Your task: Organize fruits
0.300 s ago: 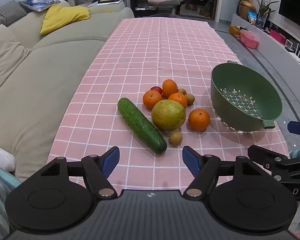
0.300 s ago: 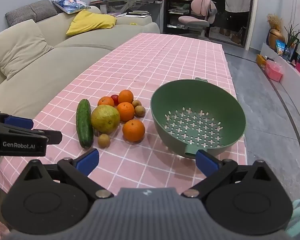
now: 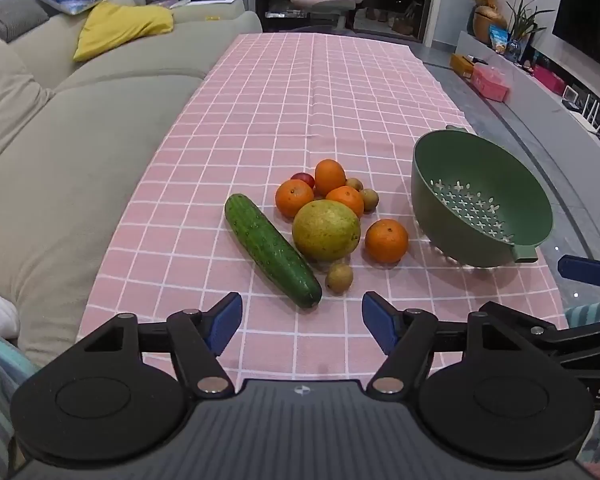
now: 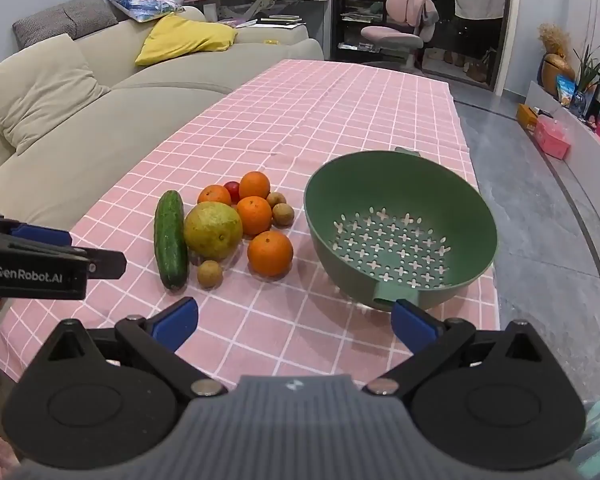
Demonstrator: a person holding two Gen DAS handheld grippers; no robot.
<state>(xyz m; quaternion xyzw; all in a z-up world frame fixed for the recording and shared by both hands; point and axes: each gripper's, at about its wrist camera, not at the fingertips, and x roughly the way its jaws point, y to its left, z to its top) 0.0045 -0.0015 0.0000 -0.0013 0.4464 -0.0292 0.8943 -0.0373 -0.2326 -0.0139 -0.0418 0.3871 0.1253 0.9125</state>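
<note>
A pink checked tablecloth (image 4: 340, 112) is spread beside a sofa (image 4: 80, 148). A green colander (image 4: 400, 204) is set on it, the fruit pile (image 4: 236, 224) just left of it. Left gripper (image 3: 302, 322) and right gripper (image 4: 296, 320) are held open, empty, short of it.

Both cameras look forward and downward along their own blue-tipped fingers, down the length of the pink checked tablecloth (image 3: 300, 92) from its near end. The left wrist view sits nearly in line with the green colander (image 3: 480, 200), keeping it to the right. The right wrist view faces the colander more squarely. Both share the colander and the fruit pile (image 4: 236, 224) left of it.
</note>
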